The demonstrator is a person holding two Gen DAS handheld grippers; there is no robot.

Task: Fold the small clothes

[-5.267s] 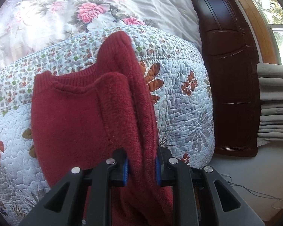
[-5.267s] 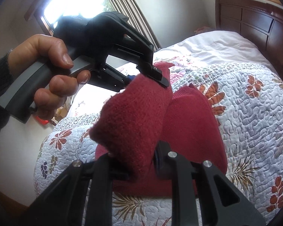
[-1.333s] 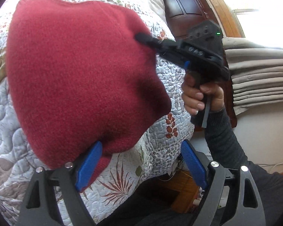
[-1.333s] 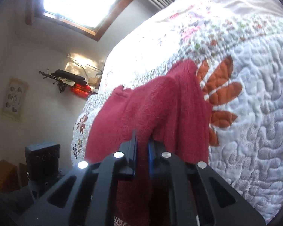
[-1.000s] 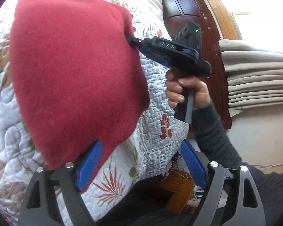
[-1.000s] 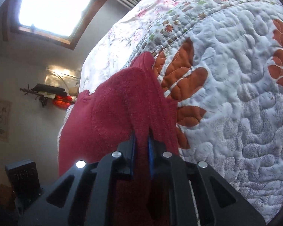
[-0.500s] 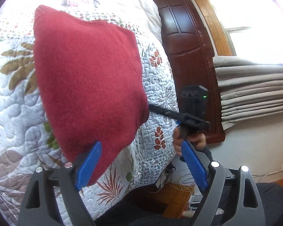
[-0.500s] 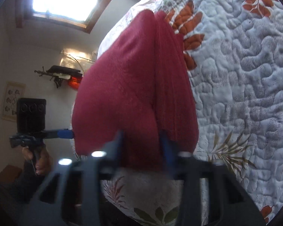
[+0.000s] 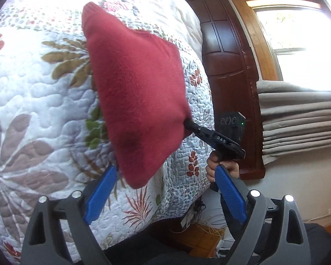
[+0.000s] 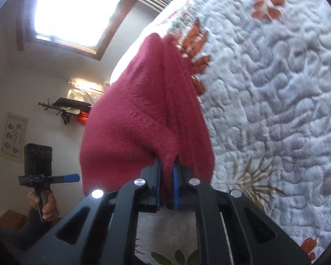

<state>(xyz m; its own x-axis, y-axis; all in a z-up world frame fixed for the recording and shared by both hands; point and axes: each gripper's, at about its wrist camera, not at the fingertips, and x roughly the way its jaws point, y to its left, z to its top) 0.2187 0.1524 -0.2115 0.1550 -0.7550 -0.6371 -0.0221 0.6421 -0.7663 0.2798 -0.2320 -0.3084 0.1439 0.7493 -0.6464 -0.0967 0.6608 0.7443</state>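
A folded dark red knit garment point(image 9: 136, 97) lies on the floral quilt point(image 9: 33, 92) near the bed's edge. My right gripper point(image 10: 166, 172) is shut on its near corner, and the fabric point(image 10: 143, 121) bunches up from the blue pads. In the left wrist view, the right gripper point(image 9: 186, 122) pinches the garment's right corner, with a hand point(image 9: 222, 167) on its handle. My left gripper point(image 9: 165, 190) stands open just short of the garment's lower tip, with nothing between its blue pads. In the right wrist view the left gripper point(image 10: 74, 177) is off to the left, clear of the cloth.
A dark wooden headboard point(image 9: 227, 66) stands past the quilt, with grey folded fabric point(image 9: 298, 121) and a bright window point(image 9: 298, 33) beside it. Cables point(image 9: 205, 227) lie on the floor under the bed's edge. A wall picture point(image 10: 14, 137) and a shelf lamp point(image 10: 83, 114) are at the left.
My left gripper, shut on the garment five seconds ago, is open and has drawn back. The right gripper keeps its hold and has moved the corner down towards the bed's edge.
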